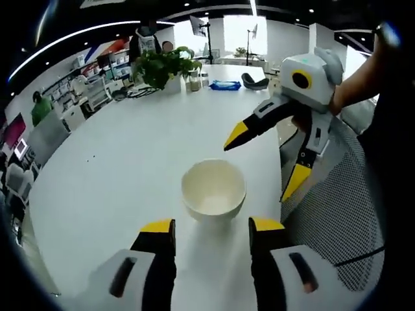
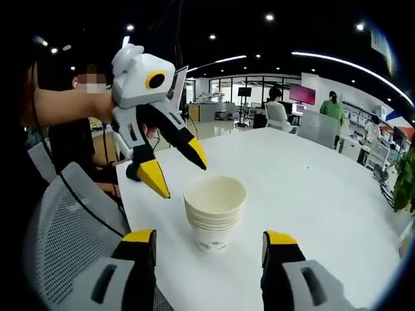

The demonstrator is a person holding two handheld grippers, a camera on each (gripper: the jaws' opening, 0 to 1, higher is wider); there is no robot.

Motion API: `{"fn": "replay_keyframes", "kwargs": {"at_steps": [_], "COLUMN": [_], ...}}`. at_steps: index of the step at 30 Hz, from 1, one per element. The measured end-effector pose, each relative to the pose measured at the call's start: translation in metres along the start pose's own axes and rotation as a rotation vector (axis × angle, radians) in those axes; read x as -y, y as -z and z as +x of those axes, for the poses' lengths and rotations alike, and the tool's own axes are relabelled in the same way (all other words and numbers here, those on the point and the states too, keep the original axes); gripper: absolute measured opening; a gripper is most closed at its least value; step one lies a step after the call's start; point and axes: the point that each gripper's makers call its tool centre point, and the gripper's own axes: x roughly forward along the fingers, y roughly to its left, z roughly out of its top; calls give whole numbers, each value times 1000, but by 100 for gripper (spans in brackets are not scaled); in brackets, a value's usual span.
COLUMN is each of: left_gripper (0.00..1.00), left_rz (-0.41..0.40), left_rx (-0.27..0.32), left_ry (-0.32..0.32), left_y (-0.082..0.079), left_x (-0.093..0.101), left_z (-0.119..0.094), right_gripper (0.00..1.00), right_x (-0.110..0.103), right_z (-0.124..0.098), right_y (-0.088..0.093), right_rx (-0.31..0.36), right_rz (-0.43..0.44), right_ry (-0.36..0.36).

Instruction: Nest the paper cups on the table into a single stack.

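Cups: we see the stack of paper cups (image 2: 214,212) standing upright on the white desk (image 2: 324,194), near its edge, several rims showing nested one inside another. In the left gripper view we look down into the top cup (image 1: 213,189), and it is bare inside.

Left gripper: in its own view we see the left gripper (image 1: 212,228) with its yellow-tipped jaws spread wide, one on each side of the stack and just short of it, touching nothing. In the right gripper view it (image 2: 179,165) hangs above and just beside the stack, jaws apart, tips pointing down toward the rim, no cup between them.

Right gripper: in its own view the right gripper (image 2: 211,238) has its jaws spread too, flanking the base of the stack, apart from it. In the left gripper view it (image 1: 264,163) hovers beside the cup, jaws parted, holding nothing.

Hands: a person's hand (image 1: 337,97) grips the white body of the right gripper.

Desk edge: a grey mesh chair (image 2: 61,227) sits just off the desk beside the stack.

Far end: we spot a potted plant (image 1: 165,65) and a blue packet (image 1: 225,85) well away from the cups.

Room: an open office with people seated in the background (image 2: 279,107).
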Motion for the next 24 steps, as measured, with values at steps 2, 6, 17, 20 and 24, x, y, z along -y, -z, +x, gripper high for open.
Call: {"fn": "replay_keyframes", "kwargs": {"at_steps": [2,6,17,20,24], "left_gripper": [41,40,39,39,39], "left_rz": [-2,-11,71,75,72], "left_rx": [1,-11,-93,-102,-101], "left_ry": [7,32,52,66,75], "left_y": [3,9,21,23,21], "left_x": [2,8,8,6,4], "left_z": [4,15,35,39,42], "right_gripper": [64,59,55,55,54], "right_x": [1,1,9,11,12], "right_z": [2,7,24,27,32], "right_y": [0,4,9,11,10], "right_rx": [-7,-33,-107,-121,-132], "right_rz": [-3,-35,-127,-147,-173], "right_ry": [-8,-29,-76,-90,-112]}}
